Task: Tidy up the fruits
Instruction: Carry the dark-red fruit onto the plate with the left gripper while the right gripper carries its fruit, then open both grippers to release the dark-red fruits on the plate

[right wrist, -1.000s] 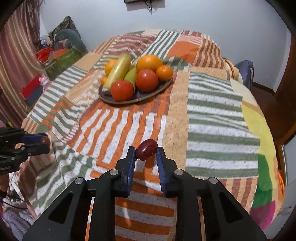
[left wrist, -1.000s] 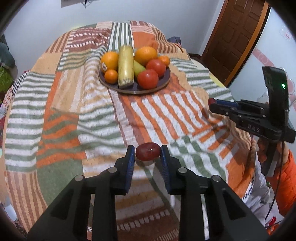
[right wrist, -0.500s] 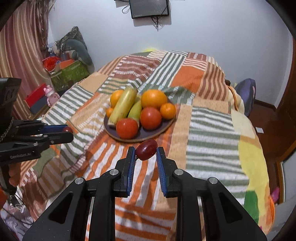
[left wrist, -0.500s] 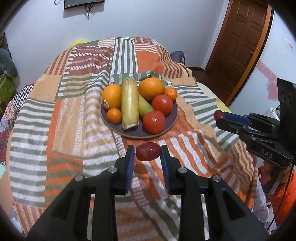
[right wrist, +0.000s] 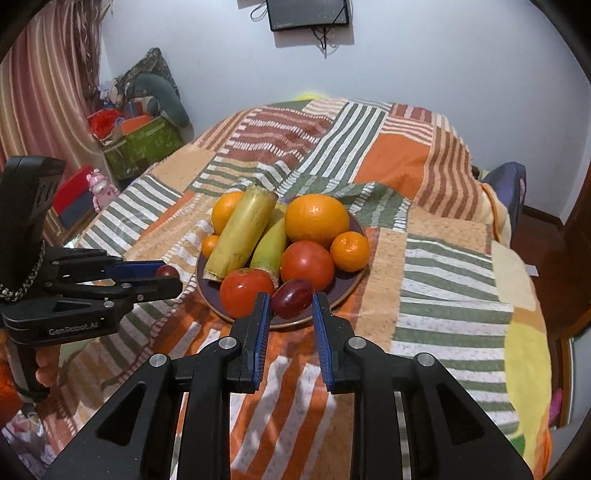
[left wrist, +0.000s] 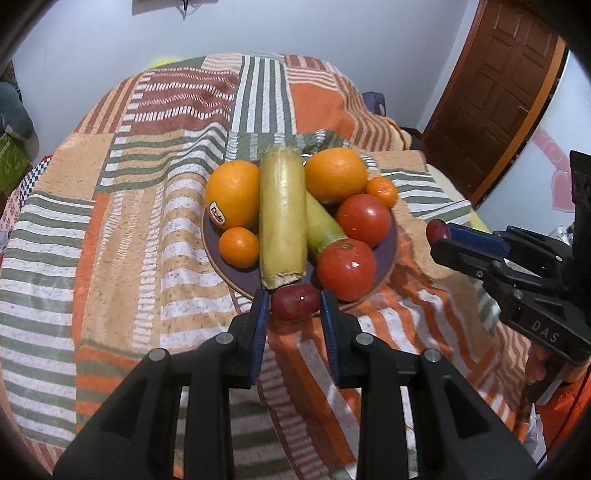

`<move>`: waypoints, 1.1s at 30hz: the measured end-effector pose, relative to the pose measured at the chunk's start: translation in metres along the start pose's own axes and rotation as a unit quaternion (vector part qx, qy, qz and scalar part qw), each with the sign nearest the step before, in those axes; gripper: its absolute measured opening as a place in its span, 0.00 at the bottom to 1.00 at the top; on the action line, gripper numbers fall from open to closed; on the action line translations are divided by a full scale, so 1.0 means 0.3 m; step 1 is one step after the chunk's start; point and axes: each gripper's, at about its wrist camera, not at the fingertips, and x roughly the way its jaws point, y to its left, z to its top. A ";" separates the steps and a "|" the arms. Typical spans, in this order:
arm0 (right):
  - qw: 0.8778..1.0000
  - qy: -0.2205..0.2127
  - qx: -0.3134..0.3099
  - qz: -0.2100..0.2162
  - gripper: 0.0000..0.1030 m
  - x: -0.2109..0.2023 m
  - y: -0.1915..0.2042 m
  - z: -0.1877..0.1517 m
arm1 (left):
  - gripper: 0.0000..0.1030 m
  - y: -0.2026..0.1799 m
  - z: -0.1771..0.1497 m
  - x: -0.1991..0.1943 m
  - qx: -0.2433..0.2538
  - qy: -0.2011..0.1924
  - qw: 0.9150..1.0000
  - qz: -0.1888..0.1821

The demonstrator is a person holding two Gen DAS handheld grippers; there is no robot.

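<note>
My left gripper (left wrist: pixel 294 308) is shut on a dark red plum (left wrist: pixel 295 301) and holds it at the near rim of a dark plate (left wrist: pixel 236 275). My right gripper (right wrist: pixel 288 301) is shut on a second dark red plum (right wrist: pixel 292 293), held over the plate's near rim (right wrist: pixel 345 291). The plate holds oranges (left wrist: pixel 233 195), small mandarins (left wrist: pixel 239 246), two tomatoes (left wrist: pixel 346 269) and two yellow-green stalks (left wrist: pixel 282 218). The right gripper (left wrist: pixel 439 236) shows at the right of the left wrist view; the left gripper (right wrist: pixel 168 278) shows at the left of the right wrist view.
The plate stands on a bed with a striped patchwork blanket (right wrist: pixel 443 273). A brown door (left wrist: pixel 495 92) is at the right, and boxes and toys (right wrist: pixel 136 140) stand by the curtain at the left. A dark monitor (right wrist: pixel 308 13) hangs on the far wall.
Both grippers have moved forward toward the plate, each still holding its plum. The plate now lies just past the fingertips in both views.
</note>
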 end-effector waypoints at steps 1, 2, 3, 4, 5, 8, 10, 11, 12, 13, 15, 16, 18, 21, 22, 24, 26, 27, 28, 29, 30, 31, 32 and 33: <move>1.000 0.004 -0.001 0.002 0.21 0.013 -0.001 0.003 | 0.27 0.004 0.003 0.013 0.000 0.003 1.000 0.000; 1.000 0.008 -0.003 0.004 0.21 0.028 -0.001 0.005 | 0.27 0.008 0.005 0.029 0.001 0.007 1.000 0.001; 1.000 0.013 -0.004 0.005 0.21 0.043 -0.001 0.007 | 0.27 0.010 0.007 0.044 0.001 0.011 1.000 -0.001; 1.000 0.017 -0.007 0.004 0.21 0.055 0.002 0.008 | 0.27 0.010 0.006 0.052 0.002 0.013 1.000 -0.002; 1.000 0.020 -0.009 0.005 0.21 0.064 0.003 0.008 | 0.27 0.008 0.006 0.061 0.003 0.016 1.000 -0.004; 0.999 0.037 -0.022 0.003 0.21 0.094 0.013 0.006 | 0.27 -0.002 0.005 0.080 0.013 0.020 1.000 -0.005; 0.999 0.047 -0.027 0.003 0.21 0.114 0.016 0.002 | 0.27 -0.010 0.009 0.091 0.017 0.022 1.000 -0.004; 0.998 0.050 -0.027 0.004 0.21 0.121 0.013 -0.001 | 0.27 -0.012 0.010 0.096 0.017 0.022 1.000 -0.003; 0.998 0.054 -0.024 0.006 0.21 0.130 0.009 -0.005 | 0.27 -0.013 0.009 0.097 0.017 0.020 1.000 0.000; 0.998 0.058 -0.019 0.008 0.21 0.138 0.003 -0.009 | 0.27 -0.014 0.009 0.097 0.015 0.018 1.000 0.002; 0.998 0.064 -0.010 0.011 0.21 0.150 -0.009 -0.015 | 0.27 -0.015 0.009 0.101 0.012 0.016 1.000 0.005; 0.998 0.063 -0.009 0.010 0.21 0.151 -0.011 -0.018 | 0.27 -0.016 0.010 0.103 0.013 0.016 1.000 0.006; 0.998 0.064 -0.011 0.010 0.21 0.152 -0.007 -0.018 | 0.30 -0.020 0.012 0.105 0.015 0.018 1.000 0.010; 0.997 0.070 -0.011 0.014 0.26 0.154 -0.007 -0.016 | 0.32 -0.021 0.011 0.105 0.012 0.021 1.000 0.011; 0.997 0.070 -0.011 0.013 0.30 0.153 -0.008 -0.016 | 0.32 -0.019 0.011 0.102 0.011 0.021 1.000 0.010; 0.998 0.068 -0.009 0.014 0.33 0.147 -0.012 -0.017 | 0.32 -0.019 0.010 0.089 0.011 0.019 1.000 0.008; 0.998 0.064 -0.005 0.014 0.33 0.132 -0.018 -0.014 | 0.32 -0.022 0.011 0.063 0.014 0.011 1.000 0.009; 0.998 0.059 -0.003 0.013 0.33 0.119 -0.020 -0.011 | 0.32 -0.026 0.015 0.041 0.016 0.004 1.000 0.012; 0.999 0.053 0.000 0.013 0.33 0.101 -0.021 -0.006 | 0.32 -0.027 0.019 0.024 0.017 -0.001 1.000 0.014; 0.999 0.046 0.001 0.014 0.33 0.083 -0.020 0.001 | 0.32 -0.030 0.025 0.001 0.018 -0.009 1.000 0.016; 0.999 0.037 0.002 0.017 0.33 0.055 -0.017 0.009 | 0.32 -0.034 0.032 -0.033 0.016 -0.021 1.000 0.017; 0.999 0.029 0.001 0.020 0.33 0.030 -0.013 0.015 | 0.32 -0.038 0.038 -0.060 0.015 -0.029 0.999 0.017; 1.000 0.016 -0.001 0.018 0.33 -0.008 -0.005 0.025 | 0.32 -0.042 0.044 -0.095 0.013 -0.042 0.999 0.018; 1.000 0.007 -0.003 0.016 0.33 -0.035 0.003 0.032 | 0.32 -0.049 0.050 -0.137 0.011 -0.057 0.998 0.019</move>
